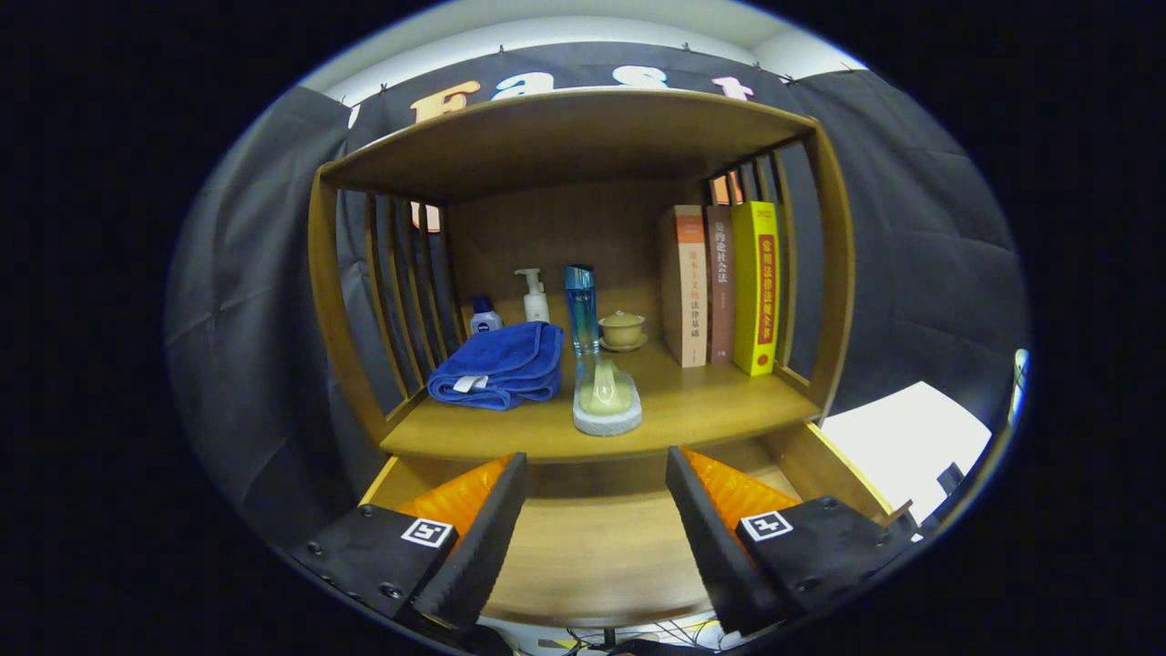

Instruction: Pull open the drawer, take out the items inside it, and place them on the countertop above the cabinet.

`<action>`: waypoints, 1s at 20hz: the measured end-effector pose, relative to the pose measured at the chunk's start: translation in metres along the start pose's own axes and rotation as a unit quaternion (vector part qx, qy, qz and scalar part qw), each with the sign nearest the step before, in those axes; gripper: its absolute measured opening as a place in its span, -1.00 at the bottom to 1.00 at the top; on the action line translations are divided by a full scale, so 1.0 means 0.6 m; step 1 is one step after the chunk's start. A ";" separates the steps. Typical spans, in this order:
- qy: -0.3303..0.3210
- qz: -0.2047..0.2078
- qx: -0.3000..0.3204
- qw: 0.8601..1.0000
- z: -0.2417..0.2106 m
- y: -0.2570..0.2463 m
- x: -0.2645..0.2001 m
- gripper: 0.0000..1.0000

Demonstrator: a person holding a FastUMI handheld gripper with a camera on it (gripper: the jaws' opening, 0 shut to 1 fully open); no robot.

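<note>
Two fingers of the gripper [597,538] are spreading wide apart above the pulled-out drawer [601,547], gripping nothing and touching nothing. Its bare wooden floor is showing between them. Beyond the fingers, the countertop [710,410] is carrying a folded blue towel [499,366], a tall blue bottle [581,308], a sponge [607,407] and three books [720,287].

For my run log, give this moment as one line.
drawer: open, nothing visible inside | gripper: open above it | towel, dish brush: on countertop
</note>
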State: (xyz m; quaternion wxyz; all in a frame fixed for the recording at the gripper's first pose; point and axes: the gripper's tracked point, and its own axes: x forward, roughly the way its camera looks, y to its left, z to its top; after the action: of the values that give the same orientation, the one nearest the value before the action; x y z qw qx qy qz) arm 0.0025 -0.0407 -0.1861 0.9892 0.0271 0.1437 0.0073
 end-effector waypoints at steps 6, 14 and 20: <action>-0.001 0.003 0.006 1.000 -0.071 -0.007 -0.078 0.98; 0.016 0.009 0.000 1.000 -0.165 -0.008 -0.136 0.98; 0.036 0.017 -0.012 0.999 -0.220 -0.008 -0.146 0.97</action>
State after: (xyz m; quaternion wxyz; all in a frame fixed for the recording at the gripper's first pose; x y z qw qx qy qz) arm -0.1189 -0.0404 -0.2881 0.9834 0.0170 0.1788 0.0265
